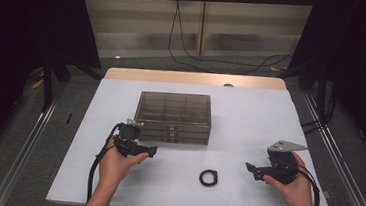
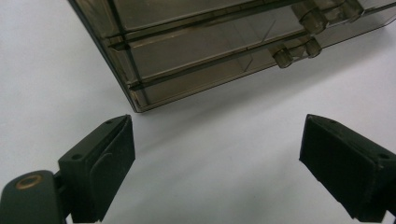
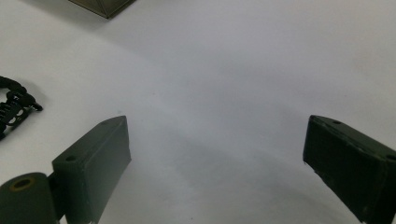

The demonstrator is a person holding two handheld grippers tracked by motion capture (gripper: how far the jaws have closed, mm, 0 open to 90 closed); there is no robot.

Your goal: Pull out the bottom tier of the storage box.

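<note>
Bare table (image 1: 249,129) flanks the drawer box (image 1: 174,116); black ring (image 1: 208,177) lies alone.

Drawer box (image 1: 173,117) sits mid-table (image 1: 250,114), a bit toward the far edge. Ring (image 1: 208,177) lies in front of it, nearer the person, slightly to the right. Left gripper (image 1: 142,152) just by the box's front-left corner; right gripper (image 1: 254,171) well apart from the box, to the ring's right. Ring's btwn the two grippers.

Left gripper (image 1: 152,151): black, blocky jaws, black trailing cable. Right gripper (image 1: 250,169): black, grey three-cornered top plate. Forearms bare.
</note>
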